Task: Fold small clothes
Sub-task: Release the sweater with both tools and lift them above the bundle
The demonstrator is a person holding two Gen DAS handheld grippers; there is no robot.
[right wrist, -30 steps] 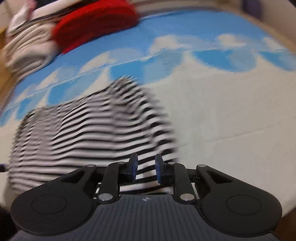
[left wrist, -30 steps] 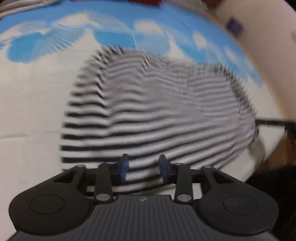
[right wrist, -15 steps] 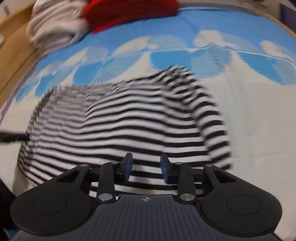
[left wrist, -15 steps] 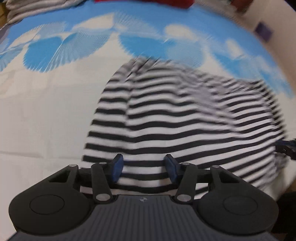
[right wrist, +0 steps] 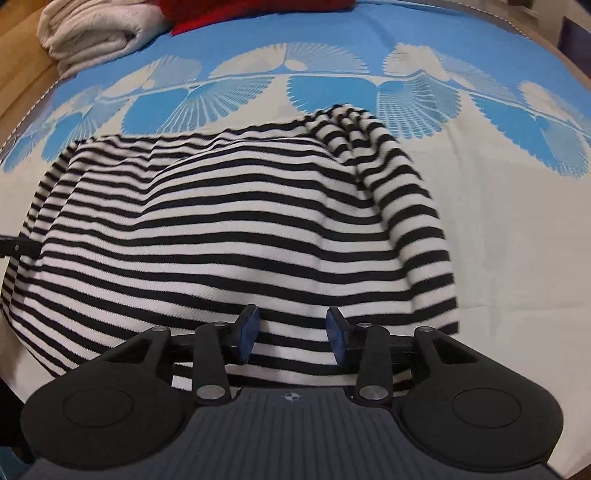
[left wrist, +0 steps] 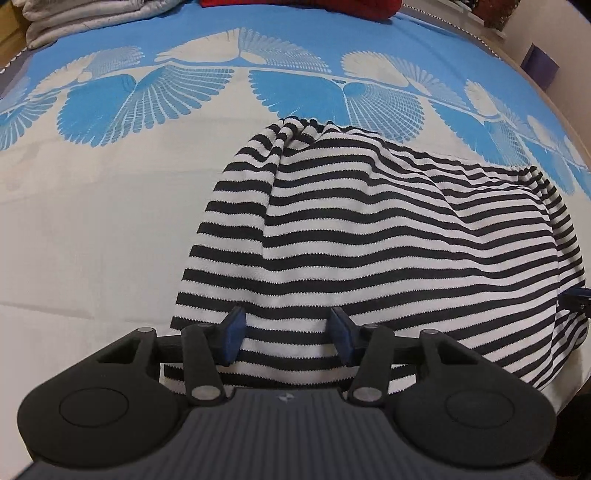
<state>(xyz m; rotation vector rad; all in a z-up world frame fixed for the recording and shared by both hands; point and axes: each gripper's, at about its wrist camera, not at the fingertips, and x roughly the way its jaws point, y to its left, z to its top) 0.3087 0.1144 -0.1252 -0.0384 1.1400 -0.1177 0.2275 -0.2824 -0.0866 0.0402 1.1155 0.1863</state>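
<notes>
A black-and-white striped garment (left wrist: 388, 236) lies on the bed, its far end bunched into a ridge. It also shows in the right wrist view (right wrist: 229, 236). My left gripper (left wrist: 286, 338) is open, its blue pads over the garment's near left edge, holding nothing. My right gripper (right wrist: 291, 334) is open over the near right edge, also empty. The right gripper's tip (left wrist: 576, 299) shows at the right edge of the left wrist view.
The bedspread (left wrist: 92, 221) is cream with a blue fan pattern (right wrist: 332, 92) farther back. Folded pale blankets (right wrist: 92, 33) and a red item (right wrist: 258, 11) lie at the far end. The bed's near edge drops off at the lower right (left wrist: 569, 398).
Both grippers have opened wider and let the garment's near edge go. The garment has settled flat on the bed. The views have steadied from blur.
</notes>
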